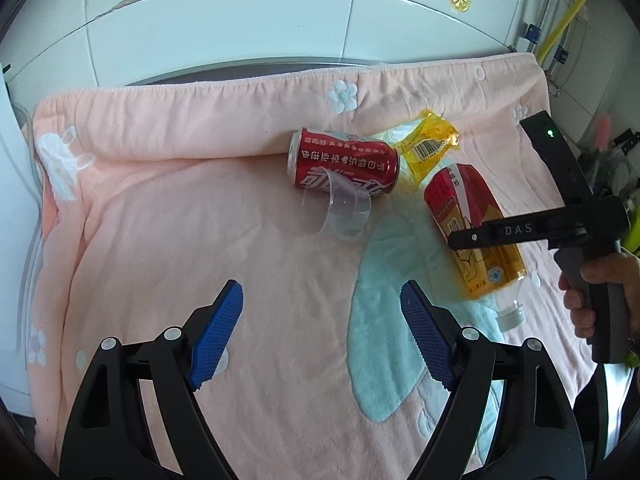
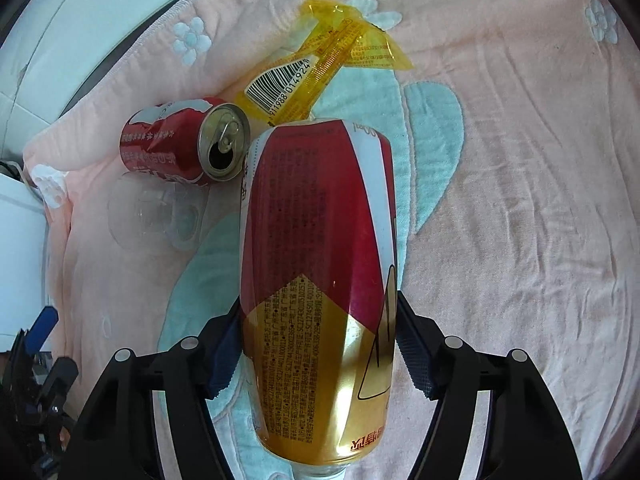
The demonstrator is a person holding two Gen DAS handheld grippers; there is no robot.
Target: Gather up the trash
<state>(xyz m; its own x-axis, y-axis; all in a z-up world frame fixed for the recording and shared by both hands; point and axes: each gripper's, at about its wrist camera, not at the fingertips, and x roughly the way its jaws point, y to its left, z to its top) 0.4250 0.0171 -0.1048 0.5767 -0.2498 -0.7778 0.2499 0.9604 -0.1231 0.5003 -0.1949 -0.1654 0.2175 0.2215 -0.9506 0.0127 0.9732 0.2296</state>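
Observation:
A red-and-gold labelled plastic bottle [image 2: 320, 260] lies on the pink blanket [image 1: 180, 240], cap toward me. My right gripper [image 2: 320, 356] straddles it near the cap end, with a blue pad against each side. In the left wrist view one black finger [image 1: 500, 234] of that gripper crosses the bottle [image 1: 460, 196], and a hand holds its handle. A dented red cola can [image 1: 344, 164] lies on its side, a clear plastic cup [image 1: 340, 210] tipped over against it. A yellow wrapper [image 1: 430, 144] rests between can and bottle. My left gripper [image 1: 322, 332] hangs open over bare blanket, nearer than the can.
The blanket covers a surface against a white tiled wall [image 1: 240, 20]. A yellow hose [image 1: 568, 12] and cluttered items stand past the blanket's right edge. A white appliance [image 2: 16, 240] borders the left side. The blanket has a raised fold behind the can.

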